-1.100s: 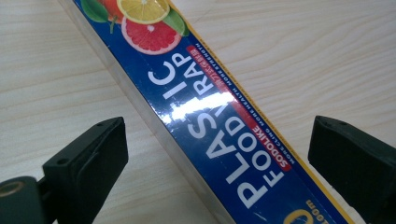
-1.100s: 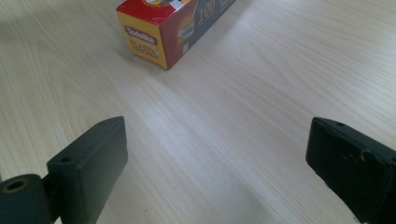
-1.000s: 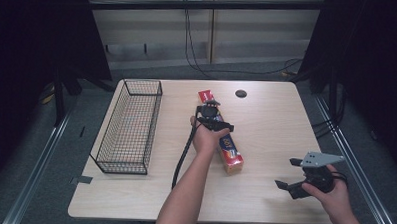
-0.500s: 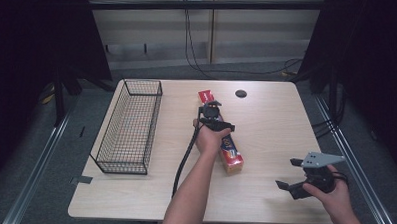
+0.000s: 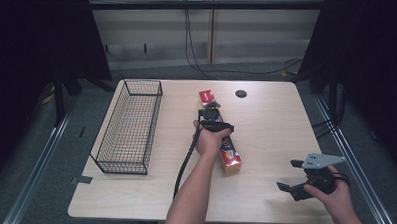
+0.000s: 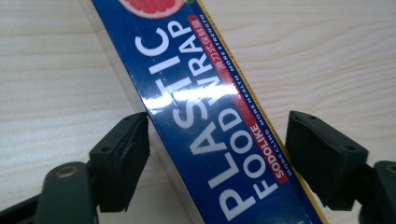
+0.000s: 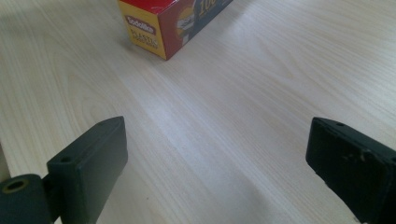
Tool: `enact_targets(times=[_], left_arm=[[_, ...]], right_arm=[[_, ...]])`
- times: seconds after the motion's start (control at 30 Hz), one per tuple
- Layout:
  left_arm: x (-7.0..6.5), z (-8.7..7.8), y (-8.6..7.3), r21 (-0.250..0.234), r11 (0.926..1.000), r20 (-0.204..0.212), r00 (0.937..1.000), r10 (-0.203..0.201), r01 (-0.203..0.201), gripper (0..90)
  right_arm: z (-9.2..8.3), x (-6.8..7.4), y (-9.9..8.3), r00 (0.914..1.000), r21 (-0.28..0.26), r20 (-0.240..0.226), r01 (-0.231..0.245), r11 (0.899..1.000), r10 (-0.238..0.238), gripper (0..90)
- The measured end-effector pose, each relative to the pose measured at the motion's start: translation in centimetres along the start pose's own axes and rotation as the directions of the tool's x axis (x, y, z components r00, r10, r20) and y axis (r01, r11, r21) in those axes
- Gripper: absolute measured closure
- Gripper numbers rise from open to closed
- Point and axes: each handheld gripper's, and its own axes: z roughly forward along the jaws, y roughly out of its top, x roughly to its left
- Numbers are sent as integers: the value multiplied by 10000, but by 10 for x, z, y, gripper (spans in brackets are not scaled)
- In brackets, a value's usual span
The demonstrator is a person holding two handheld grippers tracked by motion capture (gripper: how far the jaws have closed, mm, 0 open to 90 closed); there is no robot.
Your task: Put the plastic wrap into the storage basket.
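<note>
In the high view, the left gripper (image 5: 212,108) is straddling the long blue-and-red cardboard food-wrap box (image 5: 222,143) lying mid-table beside the black wire basket (image 5: 129,125), while in the left gripper view its jaws, just closing, are flanking the box (image 6: 205,116) with the right pad still apart, and in the right gripper view the right gripper (image 7: 217,163) is gaping wide and empty.

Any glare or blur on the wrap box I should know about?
Left gripper view: a glare band crosses the plastic food wrap box, lettering still sharp. Right gripper view: its end label is soft, jaws blurred. High view: even light, dark surroundings.
</note>
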Motion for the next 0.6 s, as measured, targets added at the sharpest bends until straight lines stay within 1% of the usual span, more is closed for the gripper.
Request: enact_targets(times=[0.03,0.07,0.1,0.23,0.27,0.33,0.37,0.4,0.47,0.5,0.53,0.6], left_arm=[[0,0,0,0,10000,0,10000,0,0,248],[0,-3,0,119,9999,-56,10000,20,-20,258],[1,-4,0,154,9999,-95,9999,78,-77,269],[6,-12,-1,414,9982,-330,9984,449,-435,320],[8,-15,-2,450,9980,-362,9983,463,-446,331],[11,-19,-4,492,9971,-462,9971,612,-589,353],[12,-21,-4,549,9968,-483,9970,613,-586,363],[15,-23,-5,673,9946,-546,9951,825,-788,371],[17,-27,-6,806,9934,-660,9940,869,-815,390],[18,-29,-6,890,9924,-649,9937,915,-855,396],[21,-31,-7,1007,9916,-638,9941,879,-812,403],[23,-34,-8,1146,9893,-648,9931,978,-900,411]], right_arm=[[0,0,0,10000,-1,16,13,10000,-13,57],[0,0,-1,10000,7,12,-6,10000,6,57],[0,0,-1,10000,-5,27,-52,10000,52,57],[0,0,0,10000,-5,23,6,10000,-6,57],[0,0,0,10000,7,38,6,10000,-6,57],[1,0,0,10000,22,30,18,10000,-18,57],[1,0,0,10000,35,10,-9,10000,9,57],[2,0,0,10000,47,10,30,10000,-30,57],[2,1,0,10000,85,15,21,10000,-21,56],[2,1,0,10000,78,4,72,9999,-72,57],[2,2,0,10000,63,31,62,10000,-62,57],[3,2,0,9999,98,74,104,9999,-105,57]])
